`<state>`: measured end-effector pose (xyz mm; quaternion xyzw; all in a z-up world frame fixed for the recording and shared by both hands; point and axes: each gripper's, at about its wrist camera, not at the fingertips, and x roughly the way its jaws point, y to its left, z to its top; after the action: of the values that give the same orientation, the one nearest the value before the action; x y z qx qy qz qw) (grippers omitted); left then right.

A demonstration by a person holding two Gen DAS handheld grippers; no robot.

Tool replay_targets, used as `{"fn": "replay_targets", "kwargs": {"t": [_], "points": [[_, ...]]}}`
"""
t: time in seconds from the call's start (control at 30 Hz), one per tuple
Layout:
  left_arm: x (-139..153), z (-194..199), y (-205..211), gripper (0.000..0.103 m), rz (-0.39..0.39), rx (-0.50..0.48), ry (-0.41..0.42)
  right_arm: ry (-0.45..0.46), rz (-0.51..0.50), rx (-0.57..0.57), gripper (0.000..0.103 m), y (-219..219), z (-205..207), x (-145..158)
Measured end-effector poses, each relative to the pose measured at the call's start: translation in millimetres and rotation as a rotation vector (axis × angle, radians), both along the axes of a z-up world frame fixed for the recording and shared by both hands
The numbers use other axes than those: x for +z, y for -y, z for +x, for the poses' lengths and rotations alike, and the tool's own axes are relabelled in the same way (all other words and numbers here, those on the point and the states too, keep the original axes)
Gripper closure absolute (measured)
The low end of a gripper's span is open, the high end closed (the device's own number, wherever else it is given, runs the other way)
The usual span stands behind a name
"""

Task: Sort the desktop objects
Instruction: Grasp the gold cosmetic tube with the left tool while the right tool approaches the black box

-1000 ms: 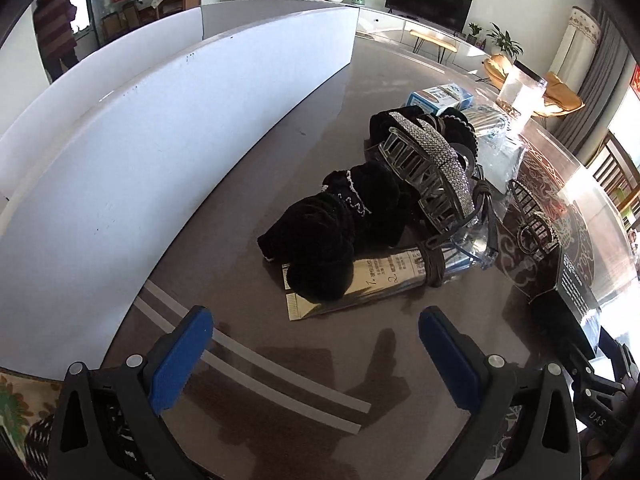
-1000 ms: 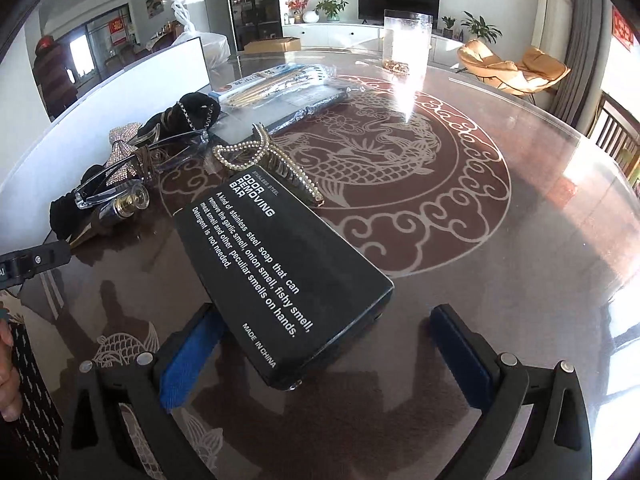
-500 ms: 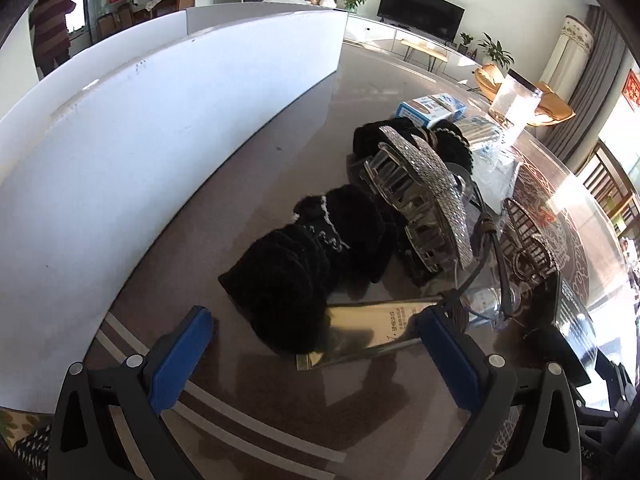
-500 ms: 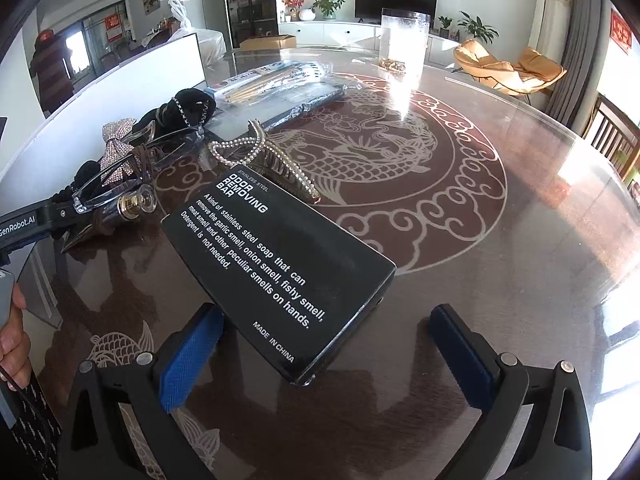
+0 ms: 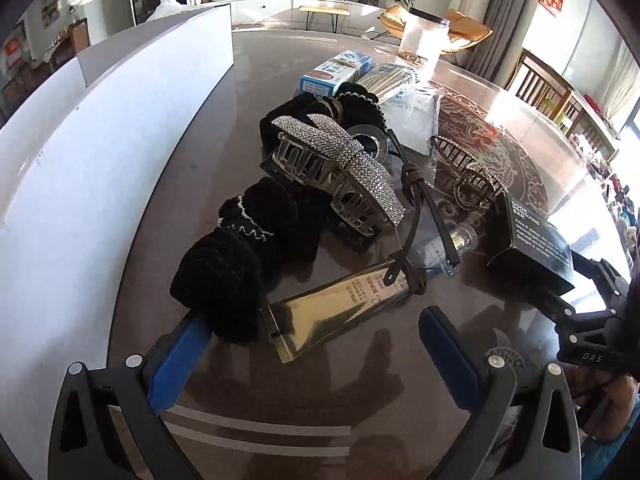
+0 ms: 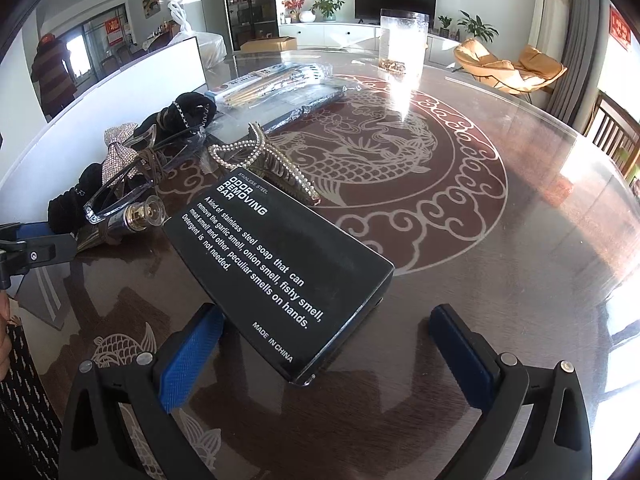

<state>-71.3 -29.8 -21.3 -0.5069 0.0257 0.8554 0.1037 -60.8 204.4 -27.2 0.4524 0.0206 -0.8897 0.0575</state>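
Note:
My left gripper (image 5: 316, 356) is open, its fingers either side of the flat end of a gold tube (image 5: 340, 308). A black scrunchie (image 5: 244, 252) touches its left finger (image 5: 176, 360). Beyond lie a rhinestone hair claw (image 5: 340, 164), clear glasses (image 5: 432, 216) and a pearl hair claw (image 5: 468, 172). My right gripper (image 6: 324, 356) is open around the near end of a black box marked "odor removing bar" (image 6: 276, 264). The pearl hair claw (image 6: 272, 160) lies just past the box.
A white partition (image 5: 88, 152) runs along the table's left side. A blue-white box (image 5: 336, 72), bagged chopsticks (image 6: 272, 80) and a clear jar (image 6: 404, 40) stand farther back. The table (image 6: 520, 240) has a fish medallion. The left gripper shows at the right wrist view's left edge (image 6: 36, 248).
My left gripper has moved forward, so the gold tube's end now lies between its fingers and the scrunchie meets its left finger. My right gripper has crept closer around the black box.

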Motion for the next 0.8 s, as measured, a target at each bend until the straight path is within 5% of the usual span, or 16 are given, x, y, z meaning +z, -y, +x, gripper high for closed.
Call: {"fn": "replay_targets", "kwargs": {"t": [0.33,0.53,0.8], "points": [[-16.2,-7.5,-29.3,0.0,-0.067,-0.197,0.024,-0.003,-0.016,0.0,0.0,-1.8,-0.5,0.3],[-8.1,18.0,-40.7,0.0,0.051,-0.418,0.116,-0.006,-0.034,0.0,0.0,-3.7,-0.3,1.0],[-8.6,-6.3,-28.8,0.0,0.077,-0.134,0.067,-0.005,-0.026,0.0,0.0,-3.1,-0.1,0.8]]}}
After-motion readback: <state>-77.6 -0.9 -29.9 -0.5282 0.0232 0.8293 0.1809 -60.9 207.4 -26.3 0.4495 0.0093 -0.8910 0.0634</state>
